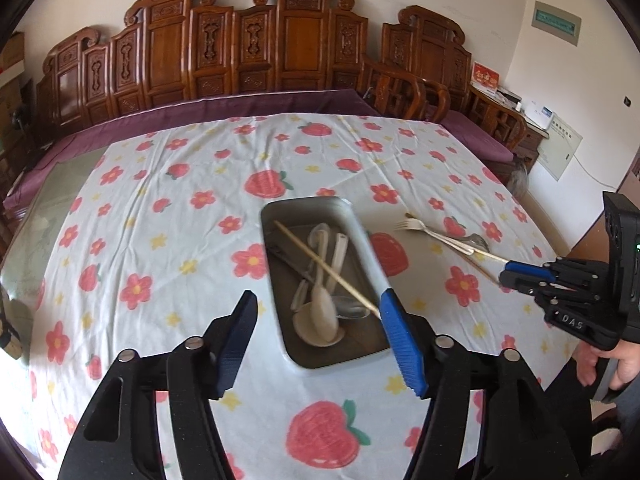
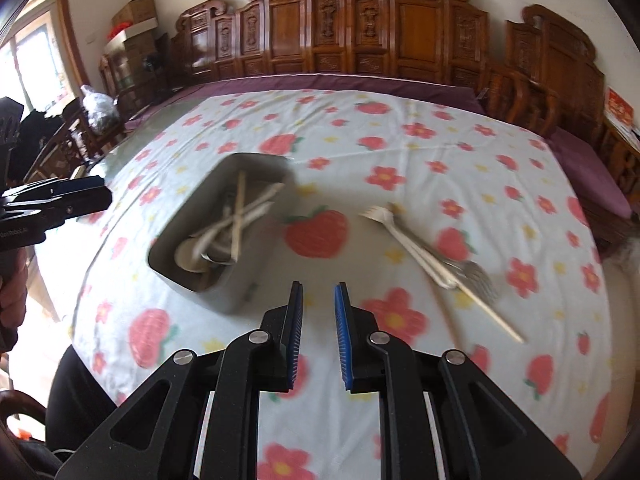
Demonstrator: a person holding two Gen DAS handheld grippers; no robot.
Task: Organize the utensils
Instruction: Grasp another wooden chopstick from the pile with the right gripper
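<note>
Two forks [image 2: 404, 236] and one chopstick [image 2: 486, 312] lying crossed in a small pile on the flowered desk [image 2: 400, 140], right of the metal tray [image 2: 230, 300] and well apart from it; no contact with either gripper. Tray holding several pale spoons [image 1: 324, 308], a second chopstick [image 1: 326, 270] lying slantwise across them, and something darker and metallic underneath, too blurred to name. Left gripper [image 1: 320, 334] hanging above the tray's near end, jaws wide apart, nothing between them. Right gripper [image 2: 318, 334] over bare cloth between tray and pile, jaws narrowly parted, empty. Likely trouble: pinching at the crossing and lifting two pieces at once, one then slipping out mid-carry; thin, flat fork handles hard to get under on soft cloth, cloth likely to bunch into the pads; long chopstick catching the tray rim and tipping out; slanted chopstick inside blocking whatever gets dropped on top
</note>
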